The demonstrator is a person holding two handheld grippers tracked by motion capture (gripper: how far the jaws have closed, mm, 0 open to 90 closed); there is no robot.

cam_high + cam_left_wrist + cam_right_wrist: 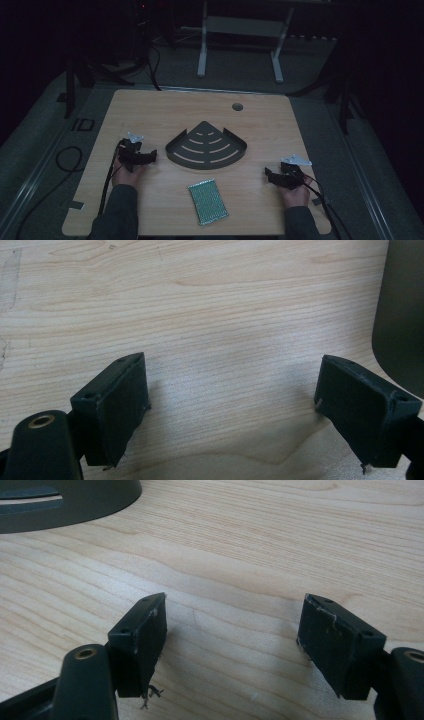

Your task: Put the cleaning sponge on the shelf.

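Sponge [208, 201]: nearest the person, just in front of the rack.
Left gripper [148, 156]: jaws apart, empty, beside the rack's left edge.
Right gripper [270, 176]: jaws wide, empty (well right of the rack).
Rack [205, 145]: mid-table [150, 110], flat.

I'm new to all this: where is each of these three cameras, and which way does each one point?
High view: sits above the person's side, looking forward and down on the wooden table; both forearms, the left hand-held gripper and the right hand-held gripper show, both open.
Left gripper view: rides on the left hand-held gripper, looking along its two open black jaws at bare wood.
Right gripper view: rides on the right hand-held gripper, looking along its own open jaws.
Shared: both gripper views catch an edge of the dark fan-shaped slotted tray, which lies mid-table beyond the green mesh pad.
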